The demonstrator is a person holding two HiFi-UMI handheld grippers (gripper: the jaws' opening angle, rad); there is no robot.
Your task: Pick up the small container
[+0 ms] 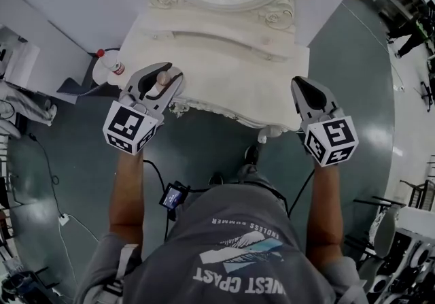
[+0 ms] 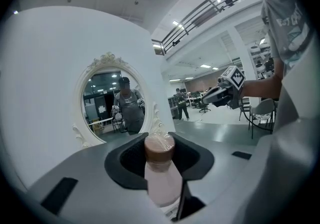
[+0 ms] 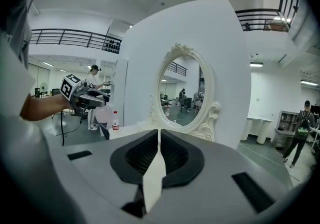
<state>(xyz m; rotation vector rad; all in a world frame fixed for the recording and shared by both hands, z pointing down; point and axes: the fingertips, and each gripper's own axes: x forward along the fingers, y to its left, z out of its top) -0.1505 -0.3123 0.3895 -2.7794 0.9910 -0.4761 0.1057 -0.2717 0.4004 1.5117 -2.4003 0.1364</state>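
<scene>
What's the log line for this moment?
left gripper: shut on bottle | right gripper: shut, empty | both: at table's near edge

Premises are presenting as an open lab hall: mezzanine railing (image 2: 220, 5) is running overhead, office chairs (image 2: 260, 113) are standing on polished floor (image 2: 220, 130), and a white partition (image 3: 200, 32) is backing a staged ornate mirror (image 3: 181, 90).

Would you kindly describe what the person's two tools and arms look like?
Both the left tool and the right tool have light grey bodies with black-lined tapering jaws. Each carries a white cube printed with black square markers. A thin black cable runs from each toward the body. The forearms are bare; the person wears a grey printed T-shirt.
</scene>
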